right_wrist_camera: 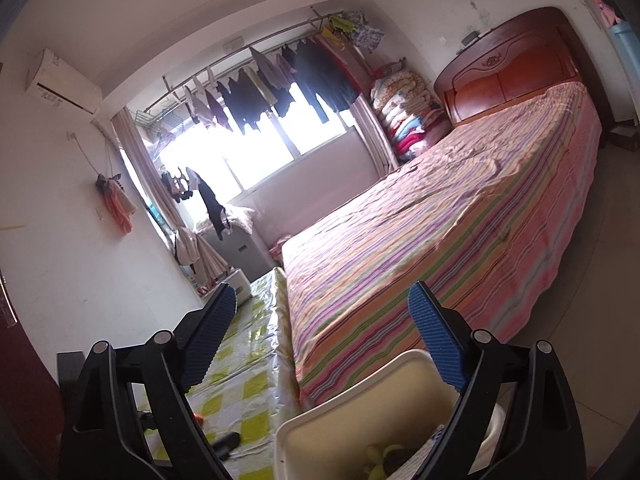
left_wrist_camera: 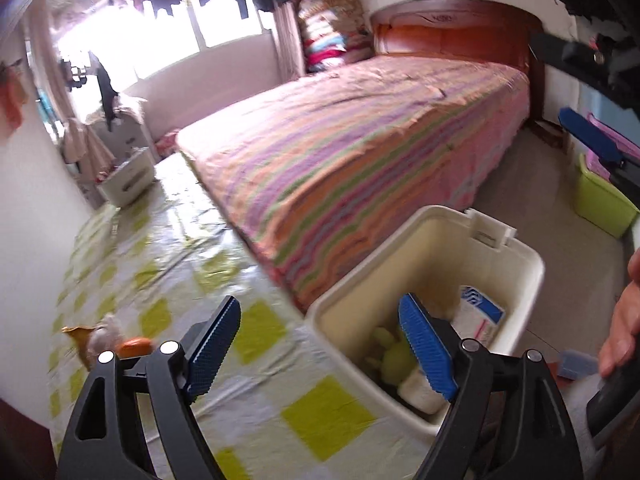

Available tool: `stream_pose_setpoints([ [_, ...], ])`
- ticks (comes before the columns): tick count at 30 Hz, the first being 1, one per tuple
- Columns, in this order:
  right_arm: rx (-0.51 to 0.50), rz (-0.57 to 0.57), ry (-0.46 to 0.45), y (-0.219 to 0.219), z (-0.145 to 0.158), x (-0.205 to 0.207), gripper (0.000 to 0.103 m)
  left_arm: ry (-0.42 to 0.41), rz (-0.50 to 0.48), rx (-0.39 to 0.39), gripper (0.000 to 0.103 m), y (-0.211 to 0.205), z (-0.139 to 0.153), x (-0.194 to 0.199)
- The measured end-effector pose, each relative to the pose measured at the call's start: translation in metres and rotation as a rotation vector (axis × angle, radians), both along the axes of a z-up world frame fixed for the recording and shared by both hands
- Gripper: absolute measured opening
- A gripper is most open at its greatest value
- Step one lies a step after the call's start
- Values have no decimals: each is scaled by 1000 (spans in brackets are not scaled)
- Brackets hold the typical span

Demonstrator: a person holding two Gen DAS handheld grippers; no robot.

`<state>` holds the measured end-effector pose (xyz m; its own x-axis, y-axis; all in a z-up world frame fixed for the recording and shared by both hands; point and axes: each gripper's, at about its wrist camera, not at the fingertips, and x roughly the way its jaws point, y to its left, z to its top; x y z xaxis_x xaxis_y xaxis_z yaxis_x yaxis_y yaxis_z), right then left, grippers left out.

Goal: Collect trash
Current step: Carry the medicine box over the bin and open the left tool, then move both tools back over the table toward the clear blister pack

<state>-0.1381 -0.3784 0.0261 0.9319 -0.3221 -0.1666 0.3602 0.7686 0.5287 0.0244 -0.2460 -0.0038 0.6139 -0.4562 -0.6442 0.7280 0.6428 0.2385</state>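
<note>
We've got both hands free right now: left gripper (left_wrist_camera: 320, 344) and right gripper (right_wrist_camera: 324, 332) spread wide, holding nothing. The bin (left_wrist_camera: 516, 276) sits by the bed (left_wrist_camera: 360, 148) already part-filled, while leftover trash (left_wrist_camera: 108, 340) waits on the checkered mat (left_wrist_camera: 240, 360).

cream bin (left_wrist_camera: 516, 256), pink-orange-green striped bedspread (left_wrist_camera: 360, 152), white sheet with lime-green squares (left_wrist_camera: 224, 280), blue gripper pads (left_wrist_camera: 428, 348)
</note>
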Motion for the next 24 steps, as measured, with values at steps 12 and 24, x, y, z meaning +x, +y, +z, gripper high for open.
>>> stream_pose_setpoints([
  [12,-65,149,92,58,-7,67,90,52,261,-135,80,126,-12,67],
  [24,-74,334,160,117,-19,125,90,84,438,-145,80,211,-16,96],
])
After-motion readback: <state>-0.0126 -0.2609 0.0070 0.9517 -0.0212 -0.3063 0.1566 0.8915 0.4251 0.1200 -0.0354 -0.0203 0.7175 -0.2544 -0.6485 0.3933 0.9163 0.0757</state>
